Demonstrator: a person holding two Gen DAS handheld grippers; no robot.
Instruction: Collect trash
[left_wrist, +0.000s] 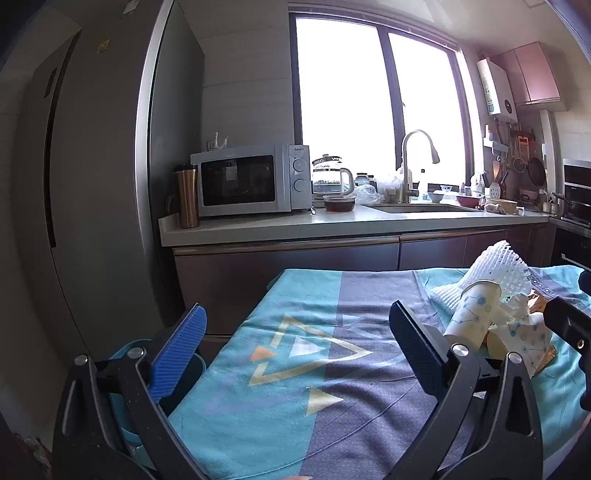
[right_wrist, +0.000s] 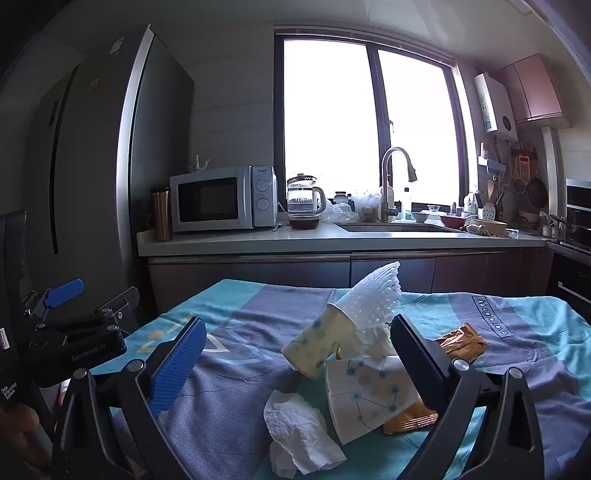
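A pile of trash lies on the blue and grey tablecloth (right_wrist: 240, 332): two patterned paper cups, one tilted (right_wrist: 317, 345) and one crushed (right_wrist: 369, 395), a white foam net (right_wrist: 373, 295), crumpled tissue (right_wrist: 295, 432) and gold wrappers (right_wrist: 461, 341). My right gripper (right_wrist: 295, 354) is open and empty, with its fingers on either side of the pile and a little above it. My left gripper (left_wrist: 295, 334) is open and empty over bare cloth, left of the pile; the cup (left_wrist: 474, 314) and net (left_wrist: 498, 269) show at its right. The left gripper also appears in the right wrist view (right_wrist: 74, 317).
A kitchen counter (right_wrist: 332, 240) behind the table holds a microwave (right_wrist: 221, 197), a glass kettle (right_wrist: 304, 195), a thermos (right_wrist: 160, 214) and a sink with a faucet (right_wrist: 391, 184). A tall fridge (right_wrist: 92, 166) stands at the left. A light blue bin (left_wrist: 125, 406) sits below the left gripper.
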